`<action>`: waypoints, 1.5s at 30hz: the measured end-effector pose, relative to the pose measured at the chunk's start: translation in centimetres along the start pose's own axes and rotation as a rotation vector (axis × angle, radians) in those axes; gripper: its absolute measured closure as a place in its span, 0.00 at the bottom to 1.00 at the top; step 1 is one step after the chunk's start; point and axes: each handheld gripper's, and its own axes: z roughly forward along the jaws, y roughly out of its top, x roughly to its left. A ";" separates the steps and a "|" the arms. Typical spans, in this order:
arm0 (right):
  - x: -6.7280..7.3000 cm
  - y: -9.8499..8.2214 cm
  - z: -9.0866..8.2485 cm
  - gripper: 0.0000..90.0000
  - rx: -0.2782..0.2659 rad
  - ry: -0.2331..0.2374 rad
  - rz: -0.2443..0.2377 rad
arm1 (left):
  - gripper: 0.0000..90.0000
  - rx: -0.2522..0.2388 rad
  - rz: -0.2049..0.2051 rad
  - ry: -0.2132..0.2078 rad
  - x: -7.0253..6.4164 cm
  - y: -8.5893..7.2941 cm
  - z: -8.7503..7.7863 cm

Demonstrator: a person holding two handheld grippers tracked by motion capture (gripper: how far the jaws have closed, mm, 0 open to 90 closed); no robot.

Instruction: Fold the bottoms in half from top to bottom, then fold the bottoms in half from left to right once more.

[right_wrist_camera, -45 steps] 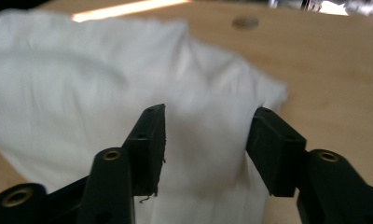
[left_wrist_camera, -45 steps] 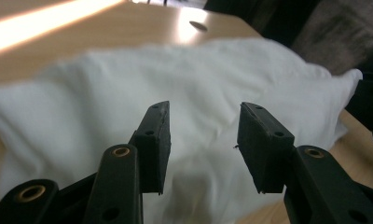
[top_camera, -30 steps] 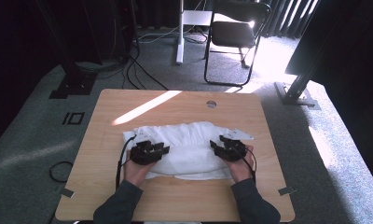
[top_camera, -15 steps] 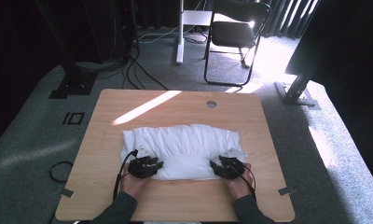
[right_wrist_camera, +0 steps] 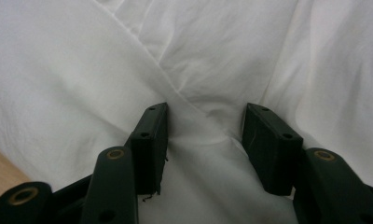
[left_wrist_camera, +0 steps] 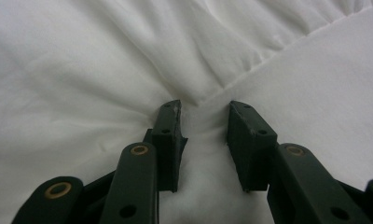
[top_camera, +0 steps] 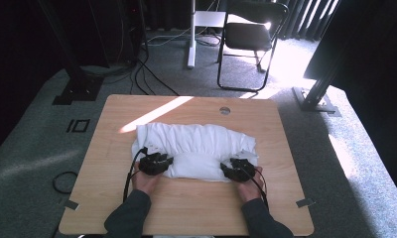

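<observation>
High view, your left gripper (top_camera: 156, 163) and right gripper (top_camera: 239, 169) at the near edge of a crumpled white cloth (top_camera: 196, 148) mid wooden table (top_camera: 186, 208), left gripper view, matte black jaws apart, soft folds bunched between, right gripper view, jaws wider, a creased ridge between, pinch unclear.

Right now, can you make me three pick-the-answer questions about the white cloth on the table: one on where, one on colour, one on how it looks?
1. Where does the crumpled white cloth lie?
A. on the light wooden table
B. on the black folding chair
C. on the grey carpet floor

2. What colour are the jaws of the left gripper?
A. red
B. black
C. yellow

3. How does the cloth look?
A. rolled into a tube
B. hung from a hook
C. wrinkled and bunched

Answers: 1 A, the cloth rests on the tabletop; 2 B, both jaws are black; 3 C, folds and creases run across it.
</observation>
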 end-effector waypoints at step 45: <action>-0.4 0.3 1.1 0.55 -0.047 -0.002 0.009 | 0.32 0.042 -0.183 0.321 7.6 0.4 -0.9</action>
